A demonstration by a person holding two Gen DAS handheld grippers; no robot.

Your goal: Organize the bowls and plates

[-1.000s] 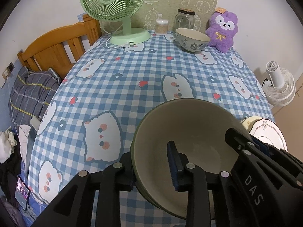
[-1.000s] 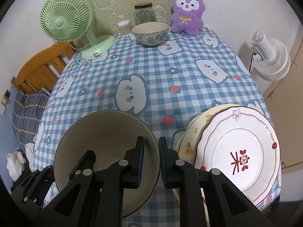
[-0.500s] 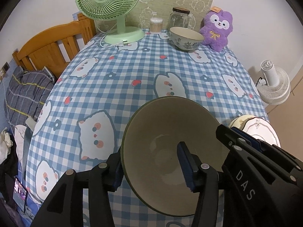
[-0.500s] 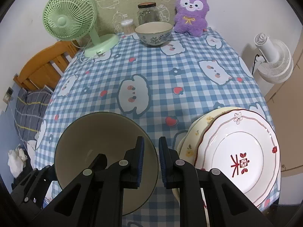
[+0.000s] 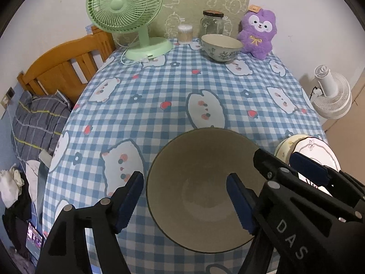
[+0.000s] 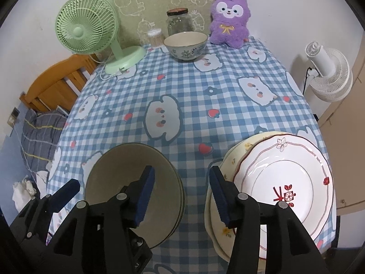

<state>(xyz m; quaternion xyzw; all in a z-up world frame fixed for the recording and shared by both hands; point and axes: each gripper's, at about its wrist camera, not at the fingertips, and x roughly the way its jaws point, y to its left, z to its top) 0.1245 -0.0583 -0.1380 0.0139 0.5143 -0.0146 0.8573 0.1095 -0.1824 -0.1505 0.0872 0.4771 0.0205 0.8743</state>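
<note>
Upright olive-grey bowl [image 5: 200, 189] beside two stacked plates [image 6: 282, 182]; floral bowl [image 6: 185, 45] far back.

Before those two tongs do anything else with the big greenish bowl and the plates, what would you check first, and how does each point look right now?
1. Left tongs letting go of the green bowl: ok, jaws opening, pads off the rim though still astride it.
2. Right tongs free: ok, jaws opening, nothing between them.
3. Green bowl resting flat on the tablecloth: ok, upright.
4. Plate stack safely on the table: not ok, it sits at the near edge and seems to overhang.
5. Floral bowl reachable: cannot tell; it stands far back beside the plush toy.
</note>
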